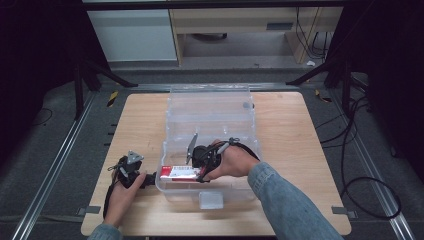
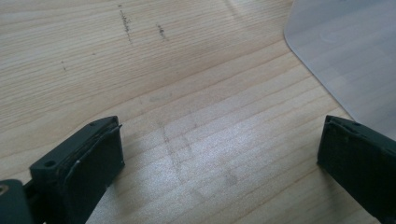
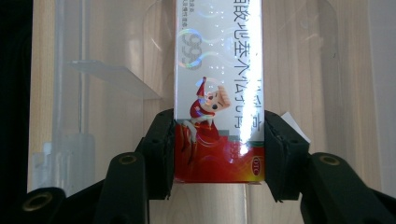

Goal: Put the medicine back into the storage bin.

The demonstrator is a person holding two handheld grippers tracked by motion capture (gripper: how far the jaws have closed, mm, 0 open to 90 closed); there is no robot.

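Count first: one clear plastic storage bin (image 1: 210, 107) on the light wooden desk (image 1: 295, 145), one red and white printed cardboard box (image 1: 178, 173), and two black two-jaw tools, one in each hand. The right tool (image 1: 201, 170) reaches into the near part of the bin, and its jaws are closed against the two long sides of the box (image 3: 218, 93), gripping it near its red end; in the right gripper view the box runs straight away from the jaws, with the bin's clear walls behind it. In the high view the box lies level, low inside the bin by its near left corner. The right hand (image 1: 235, 161) comes in over the bin's near wall, its denim sleeve (image 1: 290, 205) slanting from the lower right. The left tool (image 1: 150, 178) rests on the desk just outside the bin's left wall, its jaws spread wide over bare wood with nothing between them. The left hand (image 1: 122, 192) lies low on the desk.
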